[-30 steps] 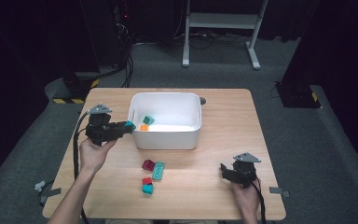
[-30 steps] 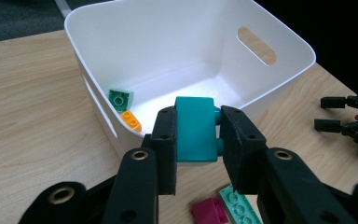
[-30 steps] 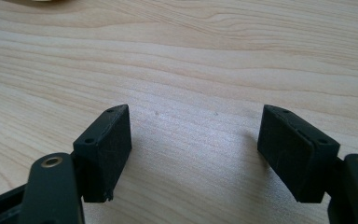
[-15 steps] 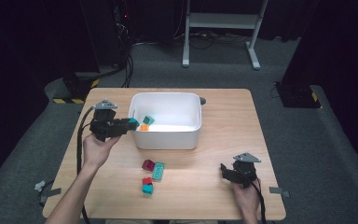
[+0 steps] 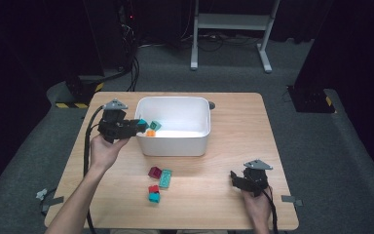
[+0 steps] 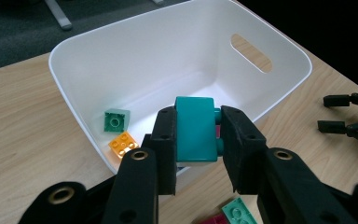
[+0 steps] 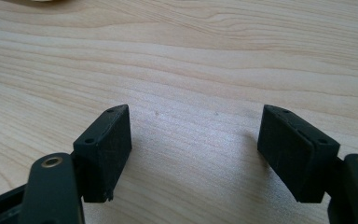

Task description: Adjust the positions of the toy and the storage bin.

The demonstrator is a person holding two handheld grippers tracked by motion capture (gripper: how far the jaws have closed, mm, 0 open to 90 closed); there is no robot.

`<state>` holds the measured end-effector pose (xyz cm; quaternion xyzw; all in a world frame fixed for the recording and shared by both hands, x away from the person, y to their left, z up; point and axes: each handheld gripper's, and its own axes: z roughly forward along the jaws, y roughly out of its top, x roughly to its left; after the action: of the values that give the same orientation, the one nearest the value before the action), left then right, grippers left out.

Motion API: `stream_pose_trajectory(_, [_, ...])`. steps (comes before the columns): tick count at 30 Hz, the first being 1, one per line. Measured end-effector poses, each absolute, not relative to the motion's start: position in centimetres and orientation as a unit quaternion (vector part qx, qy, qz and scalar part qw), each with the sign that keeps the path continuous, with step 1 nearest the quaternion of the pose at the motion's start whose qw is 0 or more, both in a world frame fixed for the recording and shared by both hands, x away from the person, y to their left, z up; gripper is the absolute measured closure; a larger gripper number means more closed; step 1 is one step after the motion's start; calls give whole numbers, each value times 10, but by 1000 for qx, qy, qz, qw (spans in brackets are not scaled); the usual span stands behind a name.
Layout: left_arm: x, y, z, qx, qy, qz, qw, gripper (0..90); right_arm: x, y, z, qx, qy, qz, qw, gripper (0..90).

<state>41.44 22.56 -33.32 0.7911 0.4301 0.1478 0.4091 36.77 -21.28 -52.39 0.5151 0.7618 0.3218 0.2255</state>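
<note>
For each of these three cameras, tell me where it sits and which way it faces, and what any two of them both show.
High view: above the person's side, looking forward and down on the table; both forearms and hands enter from below.
Left gripper view: rides the left gripper, looking along its jaws, shut on a teal brick, into the white bin.
Right gripper view: rides the right gripper, open jaws over bare wood.
Shared: high and left gripper views both show the bin's green brick and orange brick.

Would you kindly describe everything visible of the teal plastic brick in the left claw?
The teal plastic brick is a smooth, glossy building block with rounded corners, a stud showing on its right side. It stands upright, clamped on both flanks by the left claw, above the near rim of the white plastic bin, touching nothing else.
</note>
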Motion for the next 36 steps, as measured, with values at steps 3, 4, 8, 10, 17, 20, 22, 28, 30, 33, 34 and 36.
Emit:
stream_pose_trajectory(3, [418,224,-332,793,429,149,407,675,368,-213,-524,515,762,322,225,258])
stream_pose_trajectory(4, [419,222,-332,794,428,150,405,675,368,-213,-524,515,762,322,225,258])
stream_pose_trajectory(8, [427,216,-331,798,424,153,400,674,368,-213,-524,515,762,322,225,258])
stream_pose_trajectory(10, [430,214,-331,800,421,155,397,674,368,-213,-524,515,762,322,225,258])
stream_pose_trajectory(17, [439,206,-332,803,418,155,395,673,368,-213,-524,515,762,322,225,258])
stream_pose_trajectory(20, [443,202,-330,805,413,154,396,673,368,-213,-524,515,762,322,225,258])
stream_pose_trajectory(22, [446,200,-330,807,410,155,396,673,368,-213,-524,515,762,322,225,258])
stream_pose_trajectory(28, [456,192,-332,810,410,151,391,672,368,-213,-524,515,762,322,225,257])
stream_pose_trajectory(30, [459,189,-333,809,413,149,391,672,368,-213,-524,515,762,322,225,258])
stream_pose_trajectory(33, [466,185,-337,811,415,147,386,671,367,-213,-524,514,762,322,225,257])
stream_pose_trajectory(34, [466,185,-337,811,415,147,386,670,367,-213,-524,514,762,322,225,257])
stream_pose_trajectory(36, [469,183,-339,812,416,145,384,670,367,-213,-524,514,762,322,225,258])
